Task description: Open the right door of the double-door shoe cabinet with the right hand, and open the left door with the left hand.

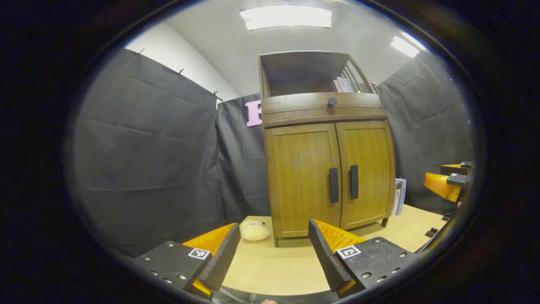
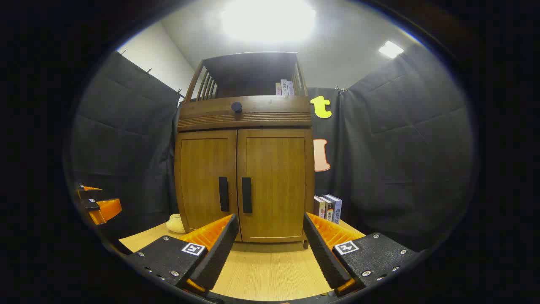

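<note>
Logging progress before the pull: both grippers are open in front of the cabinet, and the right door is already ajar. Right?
Not quite. The right door is shut, flush with the left door, as the right gripper view shows. Both the left gripper and right gripper are open, short of the cabinet.

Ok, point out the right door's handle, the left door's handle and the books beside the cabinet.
right door handle [image 2: 246, 195], right gripper view, middle of the bar
left door handle [image 1: 333, 185], left gripper view, middle of the bar
books [image 2: 330, 208], right gripper view, spines

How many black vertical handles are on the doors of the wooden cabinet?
2: one black vertical handle on the left door, one black vertical handle on the right door, side by side at the centre seam of the brown wooden cabinet.
</note>
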Motion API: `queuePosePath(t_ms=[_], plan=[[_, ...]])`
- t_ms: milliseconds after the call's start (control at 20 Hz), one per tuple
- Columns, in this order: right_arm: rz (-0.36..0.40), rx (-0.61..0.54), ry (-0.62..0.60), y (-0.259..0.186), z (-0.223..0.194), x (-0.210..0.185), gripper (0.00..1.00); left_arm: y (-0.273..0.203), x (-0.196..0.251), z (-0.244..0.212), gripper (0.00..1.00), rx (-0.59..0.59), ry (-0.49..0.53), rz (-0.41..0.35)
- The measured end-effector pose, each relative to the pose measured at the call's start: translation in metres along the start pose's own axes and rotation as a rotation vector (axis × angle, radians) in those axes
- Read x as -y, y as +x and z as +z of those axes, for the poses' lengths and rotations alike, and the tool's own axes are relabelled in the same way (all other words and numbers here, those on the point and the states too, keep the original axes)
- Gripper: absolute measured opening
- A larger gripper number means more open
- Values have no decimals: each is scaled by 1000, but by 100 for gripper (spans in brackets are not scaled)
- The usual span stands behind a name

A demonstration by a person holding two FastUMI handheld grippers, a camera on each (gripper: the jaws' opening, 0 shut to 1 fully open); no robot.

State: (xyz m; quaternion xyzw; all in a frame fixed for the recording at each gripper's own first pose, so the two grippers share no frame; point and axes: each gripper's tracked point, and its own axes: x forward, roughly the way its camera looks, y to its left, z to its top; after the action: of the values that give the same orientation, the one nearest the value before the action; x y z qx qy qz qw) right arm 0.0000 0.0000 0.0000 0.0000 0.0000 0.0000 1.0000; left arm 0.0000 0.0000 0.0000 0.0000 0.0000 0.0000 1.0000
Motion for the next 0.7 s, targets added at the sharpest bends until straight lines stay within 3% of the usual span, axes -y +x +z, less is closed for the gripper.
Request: queuePosePath(t_ms=[50, 100, 700], plan=[[-2, 1, 1, 0, 0, 0, 95, -1, -1, 2, 99, 4, 2, 1], [-4, 1, 1, 0, 0, 0, 95, -2, -1, 4, 93, 7, 1, -1], [-33, 3, 8, 4, -2, 2, 95, -1, -2, 8, 93, 25, 10, -21]])
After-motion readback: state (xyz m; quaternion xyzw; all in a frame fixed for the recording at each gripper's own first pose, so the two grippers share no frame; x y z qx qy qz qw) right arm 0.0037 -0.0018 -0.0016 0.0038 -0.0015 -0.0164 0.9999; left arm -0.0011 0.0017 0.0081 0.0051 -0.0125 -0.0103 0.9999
